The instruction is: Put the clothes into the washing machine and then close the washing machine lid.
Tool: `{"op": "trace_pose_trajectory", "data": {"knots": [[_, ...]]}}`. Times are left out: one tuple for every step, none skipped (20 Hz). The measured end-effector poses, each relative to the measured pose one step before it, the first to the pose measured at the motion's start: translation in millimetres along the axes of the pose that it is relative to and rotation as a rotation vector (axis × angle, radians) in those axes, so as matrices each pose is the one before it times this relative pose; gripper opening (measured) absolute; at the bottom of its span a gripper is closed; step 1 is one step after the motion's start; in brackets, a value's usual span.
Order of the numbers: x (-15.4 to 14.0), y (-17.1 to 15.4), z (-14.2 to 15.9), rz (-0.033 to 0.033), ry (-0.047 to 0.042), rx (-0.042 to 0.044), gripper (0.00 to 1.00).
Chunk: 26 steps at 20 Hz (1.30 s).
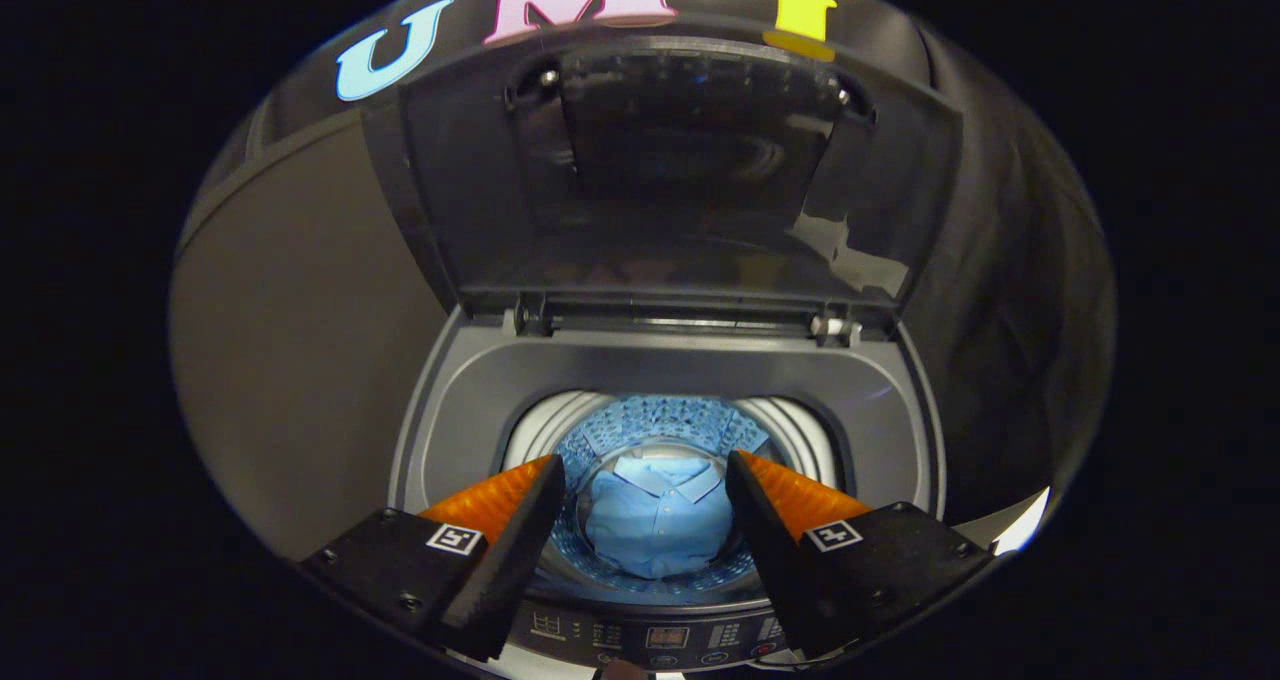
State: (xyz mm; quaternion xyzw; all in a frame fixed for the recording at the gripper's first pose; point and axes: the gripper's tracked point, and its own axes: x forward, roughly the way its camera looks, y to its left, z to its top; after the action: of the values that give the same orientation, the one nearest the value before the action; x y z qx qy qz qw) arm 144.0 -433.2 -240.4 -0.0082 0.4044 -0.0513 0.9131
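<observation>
A top-loading washing machine (480, 400) stands below me with its lid (690, 170) raised upright at the back. A folded light blue shirt (655, 520) lies at the bottom of the drum (650, 425), collar facing up. My gripper (645, 475) hovers above the drum opening, open, with nothing between its fingers. The shirt shows in the gap between the two fingers, well below them.
The machine's control panel (660, 635) runs along the front edge just under the fingers. A plain grey wall (290, 360) stands left of the machine and black cloth (1010, 290) hangs to the right and behind.
</observation>
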Motion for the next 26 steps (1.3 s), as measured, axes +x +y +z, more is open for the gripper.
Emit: {"op": "trace_pose_trajectory", "data": {"knots": [[-8.9, -0.12, 11.92, -0.00173, -0.02691, 0.00342, 1.0], [-9.32, -0.14, 13.36, -0.00024, -0.02388, 0.00949, 1.0], [-8.07, 1.49, 16.48, 0.00806, -0.0393, 0.01473, 1.0], [-7.04, 1.18, 18.46, 0.00233, -0.03934, 0.01136, 1.0], [-8.0, -0.44, 18.98, 0.00082, -0.03597, 0.00473, 1.0], [-7.36, -1.17, 24.64, -0.00437, -0.0431, -0.00116, 1.0], [-3.24, 0.23, 16.53, -0.00527, -0.02537, -0.00033, 1.0], [-4.28, -1.34, 21.15, -0.00595, -0.02989, 0.00221, 1.0], [-1.84, -0.5, 16.57, -0.00072, -0.03065, 0.00547, 1.0], [0.56, 0.04, 16.22, -0.00507, -0.02753, 0.00849, 1.0], [0.38, 2.52, 15.39, 0.00605, -0.02413, 0.01223, 1.0], [2.13, -0.25, 13.99, -0.00743, -0.01497, 0.01055, 1.0], [1.57, -1.46, 8.44, 0.00057, -0.01119, 0.00942, 1.0], [5.07, 2.27, 12.46, 0.00113, -0.01075, 0.005, 1.0], [6.31, -1.23, 9.7, -0.00398, -0.01193, 0.00098, 1.0], [5.02, 0.55, 6.87, 0.00145, -0.01305, 0.00475, 1.0], [4.31, 0.32, 5.99, 0.0023, -0.00984, 0.00599, 1.0], [3.06, 1.9, 6.13, 0.00162, -0.00994, 0.00383, 1.0], [5.19, 0.65, 4.72, -0.00107, -0.00395, 0.00179, 1.0], [6.08, 0.07, 5.39, -0.007, -0.00659, -0.00278, 1.0], [6.64, -0.37, 3.26, -0.00173, -0.00154, -0.00069, 1.0], [6.26, 0.8, 3.23, 0.00141, 0.00102, 0.00205, 1.0], [7.94, -2.14, 1.54, -0.00492, 0.00044, -0.00191, 1.0], [7.69, -1.92, -0.9, -0.00765, 0.00891, -0.00162, 1.0], [8.35, 0.05, -1.0, -0.00094, 0.01179, 0.00292, 1.0], [9.6, -0.69, -1.94, 0.00113, 0.01286, 0.00702, 1.0]]}}
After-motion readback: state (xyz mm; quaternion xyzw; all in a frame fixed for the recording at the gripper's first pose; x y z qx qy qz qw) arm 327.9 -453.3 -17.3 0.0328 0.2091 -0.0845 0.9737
